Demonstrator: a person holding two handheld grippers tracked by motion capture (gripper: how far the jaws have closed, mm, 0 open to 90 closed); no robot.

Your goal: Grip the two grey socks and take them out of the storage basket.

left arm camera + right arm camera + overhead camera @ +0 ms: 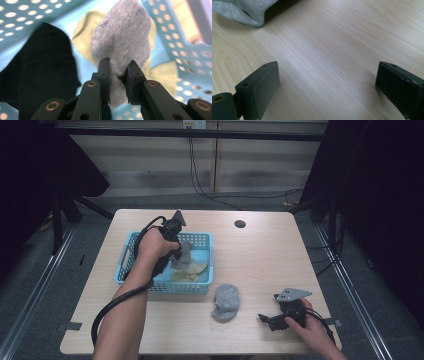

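Two grey socks matter here: one hangs pinched in my left gripper (117, 75) above the basket (129, 251), its twin (226, 301) lies on the table (260, 250) just outside the basket's near right corner. In the left gripper view the jaws are clenched on a fold near the held sock's (122, 40) edge, fabric bunched between the pads, the rest drooping toward the basket floor. Under it, inside the basket, sit a yellow sock (82, 32) and a black sock (42, 67); neither seems caught in the grip, as far as I can tell.

My right gripper (266, 318) rests on the table beyond the twin, farther from the basket, jaws released and wide with bare wood between them; a corner of the twin shows at the upper left of its view.

Step in hand, as I read it: lifting the sock out of the basket to join its twin. Next move calls for clearing the basket's near wall with the dangling end, then carrying it over that corner and setting it beside or on the twin. Grip is thin, near the edge, so I would go slowly.
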